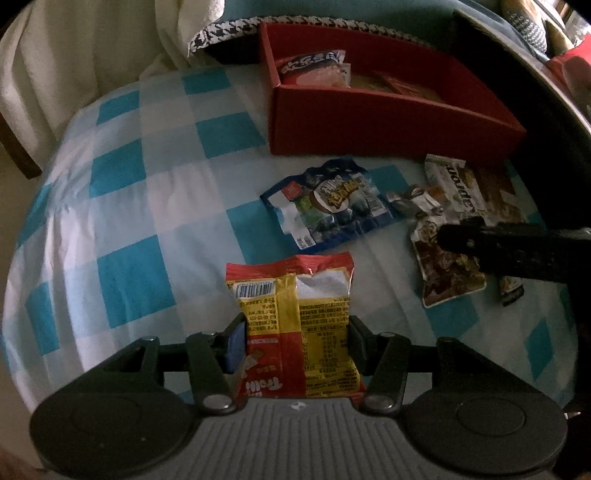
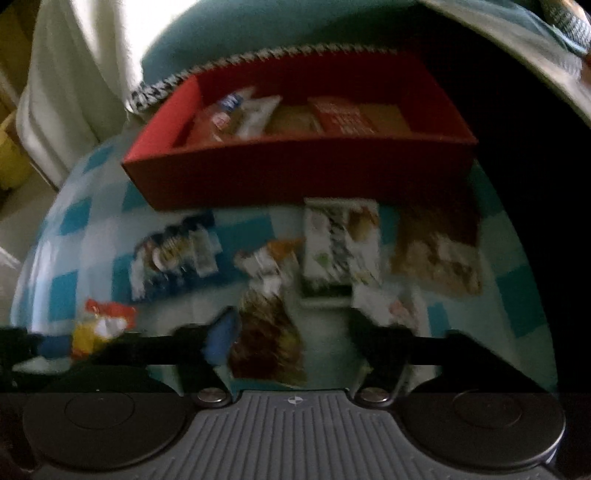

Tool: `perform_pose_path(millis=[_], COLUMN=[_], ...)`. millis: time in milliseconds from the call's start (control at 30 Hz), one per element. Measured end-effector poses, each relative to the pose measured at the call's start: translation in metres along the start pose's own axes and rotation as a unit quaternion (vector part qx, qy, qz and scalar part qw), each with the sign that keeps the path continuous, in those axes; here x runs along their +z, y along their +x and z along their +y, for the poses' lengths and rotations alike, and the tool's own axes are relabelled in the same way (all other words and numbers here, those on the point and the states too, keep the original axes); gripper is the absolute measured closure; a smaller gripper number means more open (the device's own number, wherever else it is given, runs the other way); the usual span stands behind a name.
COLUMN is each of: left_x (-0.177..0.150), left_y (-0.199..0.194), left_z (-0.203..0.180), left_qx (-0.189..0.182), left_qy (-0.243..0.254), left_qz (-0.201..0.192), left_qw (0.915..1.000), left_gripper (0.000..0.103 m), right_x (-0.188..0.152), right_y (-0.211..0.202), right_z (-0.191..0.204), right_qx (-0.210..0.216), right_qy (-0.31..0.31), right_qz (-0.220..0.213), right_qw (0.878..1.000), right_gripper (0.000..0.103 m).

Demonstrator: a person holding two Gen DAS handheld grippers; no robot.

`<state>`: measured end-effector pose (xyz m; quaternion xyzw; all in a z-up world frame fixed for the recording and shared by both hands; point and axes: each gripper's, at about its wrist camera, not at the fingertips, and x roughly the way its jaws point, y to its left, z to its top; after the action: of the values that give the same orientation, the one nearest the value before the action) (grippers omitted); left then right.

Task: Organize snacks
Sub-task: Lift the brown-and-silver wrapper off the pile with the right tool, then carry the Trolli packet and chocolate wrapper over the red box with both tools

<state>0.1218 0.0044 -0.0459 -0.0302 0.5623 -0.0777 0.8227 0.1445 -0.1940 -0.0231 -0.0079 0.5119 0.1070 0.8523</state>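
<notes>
My left gripper (image 1: 295, 332) is shut on a red and yellow snack bag (image 1: 295, 299), held above the checked cloth. The red box (image 1: 388, 122) stands beyond it with several snacks inside. A blue snack bag (image 1: 328, 203) lies before the box. A brown and white bag (image 1: 447, 262), a small wrapped sweet (image 1: 413, 199) and a white pack (image 1: 458, 184) lie to the right. My right gripper (image 2: 295, 332) is open above the brown and white bag (image 2: 269, 339), in a blurred view. It shows as a black finger in the left wrist view (image 1: 491, 243). The red box (image 2: 295, 177) is ahead of it.
The blue and white checked cloth (image 1: 147, 221) covers a round table. A white curtain (image 1: 74, 55) hangs at the back left. A houndstooth-edged cushion (image 1: 229, 29) lies behind the box. A dark panel (image 1: 535, 92) stands at the right.
</notes>
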Motion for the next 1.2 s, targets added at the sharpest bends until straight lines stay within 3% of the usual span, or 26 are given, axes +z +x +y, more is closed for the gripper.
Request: perform_pose_path(millis=[133, 233, 300, 333, 467, 900, 1200], left_x=[0.000, 0.000, 0.001, 0.001, 0.003, 0.013, 0.023], left_y=[0.003, 0.004, 0.004, 0.004, 0.000, -0.012, -0.021], left_z=[0.002, 0.001, -0.001, -0.002, -0.002, -0.002, -0.009], left_qx=[-0.003, -0.005, -0.007, -0.008, -0.010, -0.015, 0.015], left_qy=[-0.002, 0.002, 0.002, 0.002, 0.006, -0.001, 0.017], left_qz=[0.007, 0.011, 0.013, 0.012, 0.002, -0.035, -0.073], left_qw=[1.0000, 0.9999, 0.9999, 0.9999, 0.9999, 0.9993, 0.9970], left_gripper=[0.054, 0.054, 0.054, 0.054, 0.054, 0.054, 0.054], right_x=[0.004, 0.000, -0.001, 0.000, -0.002, -0.001, 0.010], right_y=[0.015, 0.036, 0.037, 0.034, 0.028, -0.016, -0.023], right_z=[0.018, 0.027, 0.024, 0.023, 0.017, -0.006, 0.000], right_qx=[0.003, -0.042, -0.031, -0.025, -0.001, 0.061, 0.080], right_qy=[-0.024, -0.065, -0.060, -0.058, -0.047, 0.014, 0.005], right_qz=[0.010, 0.026, 0.019, 0.018, 0.026, -0.024, -0.042], right_qw=[1.000, 0.997, 0.998, 0.998, 0.999, 0.998, 0.996], right_gripper=[0.023, 0.029, 0.036, 0.047, 0.052, 0.052, 0.052])
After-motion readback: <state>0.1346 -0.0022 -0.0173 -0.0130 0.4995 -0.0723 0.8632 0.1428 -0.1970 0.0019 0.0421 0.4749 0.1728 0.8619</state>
